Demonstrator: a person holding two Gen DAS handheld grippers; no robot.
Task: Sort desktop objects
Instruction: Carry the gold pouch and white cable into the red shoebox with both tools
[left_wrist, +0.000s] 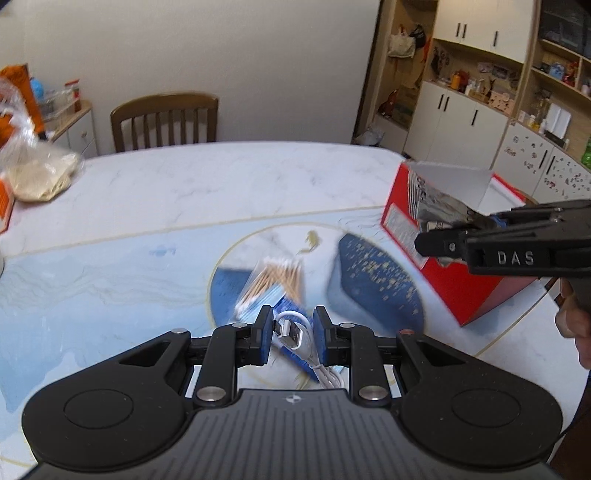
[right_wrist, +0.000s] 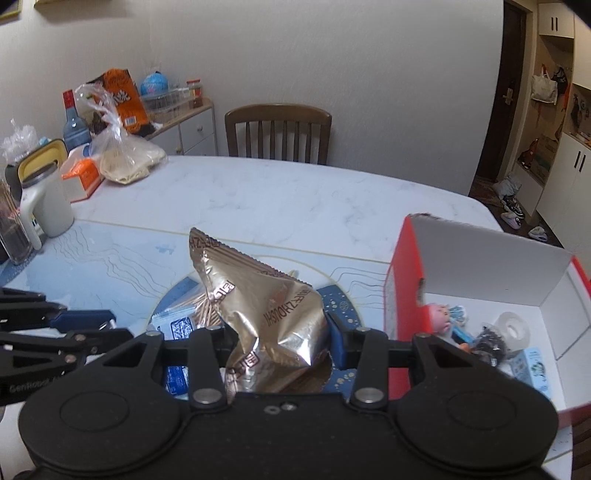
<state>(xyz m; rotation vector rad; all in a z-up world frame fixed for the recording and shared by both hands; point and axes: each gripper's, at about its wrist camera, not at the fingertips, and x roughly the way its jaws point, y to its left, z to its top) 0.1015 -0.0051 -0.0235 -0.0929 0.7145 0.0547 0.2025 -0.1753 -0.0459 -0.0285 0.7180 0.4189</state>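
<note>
My right gripper (right_wrist: 275, 341) clamps a crinkled gold foil packet (right_wrist: 258, 306); only the left wrist view shows my left gripper (left_wrist: 293, 334) part-open around a white USB cable (left_wrist: 295, 332).

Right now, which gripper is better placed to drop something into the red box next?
Right. The right gripper already holds the gold snack packet beside the open red box; the left gripper sits farther off, around a white USB cable.
</note>
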